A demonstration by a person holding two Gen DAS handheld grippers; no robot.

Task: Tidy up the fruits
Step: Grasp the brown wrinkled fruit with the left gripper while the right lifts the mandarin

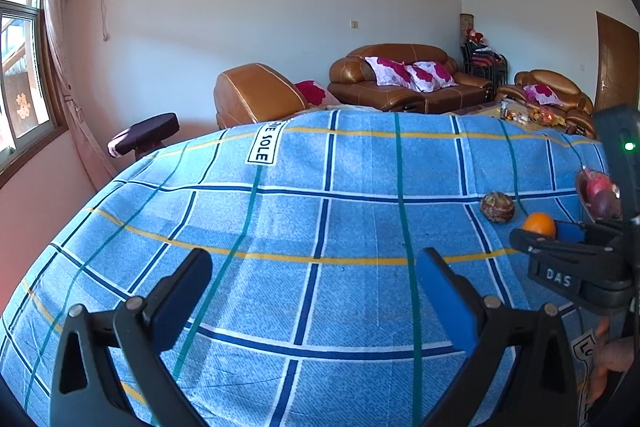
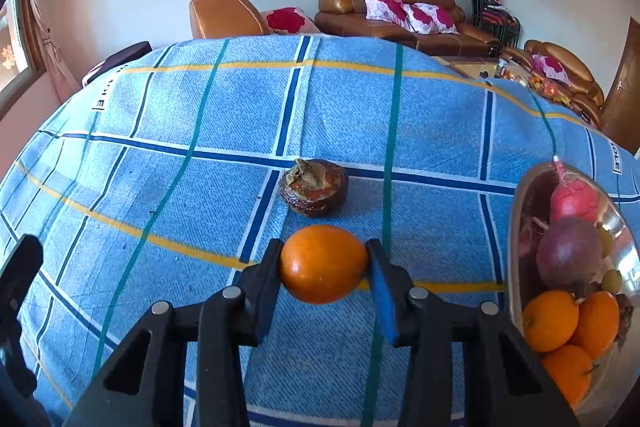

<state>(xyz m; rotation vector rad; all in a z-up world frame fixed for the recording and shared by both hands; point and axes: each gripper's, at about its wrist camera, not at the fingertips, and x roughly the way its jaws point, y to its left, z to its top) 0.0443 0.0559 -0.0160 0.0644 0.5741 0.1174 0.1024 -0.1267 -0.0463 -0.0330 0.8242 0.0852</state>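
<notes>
Two fingers of the right gripper point(image 2: 323, 269) press on an orange point(image 2: 323, 269), one pad at each side, so the jaws are closed about its widest part. It sits at cloth level on the blue checked cloth point(image 2: 224, 131); whether it has left the cloth I cannot tell. The grip looks narrow: the pads meet a round, smooth skin near the tips, so on the lift the orange could squirt forward or roll out if the squeeze is off centre, and too hard a squeeze might bruise it.

Off to the right stands the metal bowl point(image 2: 516, 227), already crowded with oranges point(image 2: 550, 321), a purple fruit point(image 2: 568, 255) and a pink one point(image 2: 572, 203). Dropping another from height could knock one over the rim, or tip the bowl if a finger clips its edge.

Just beyond the gripped orange lies a brown fruit point(image 2: 314, 193), near but apart; a forward swing of the gripper could nudge it and send it rolling across the cloth.

Left gripper point(image 1: 316, 291) hovers over bare cloth with jaws wide apart and nothing between them, well clear of the fruit, so it offers no backstop should anything roll.
</notes>
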